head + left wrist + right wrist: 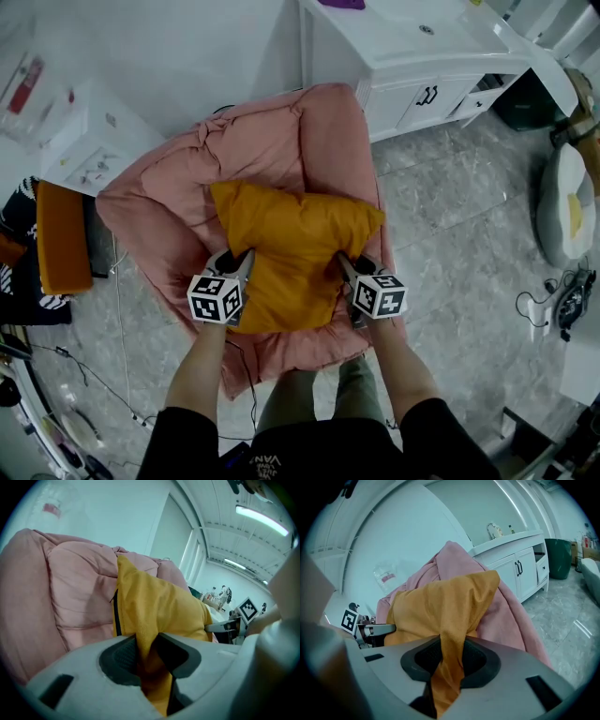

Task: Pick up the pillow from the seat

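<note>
In the head view, the mustard-yellow fabric pillow [295, 248] is seen lying on the pink padded fabric seat [159, 202], with the left gripper [244, 262] and the right gripper [347, 270] set at its two lower edges. In the left gripper view a fold of the pillow's edge is pinched between narrowly set fingers [119, 656], and in the right gripper view a like fold is clamped by that gripper's fingers [476, 658]. The grasp is judged made; an even, joint lift is called for next, lest the thin folds be pulled free.

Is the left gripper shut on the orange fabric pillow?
Shut: the left gripper pinches a fold of the orange fabric pillow between its pads.
</note>
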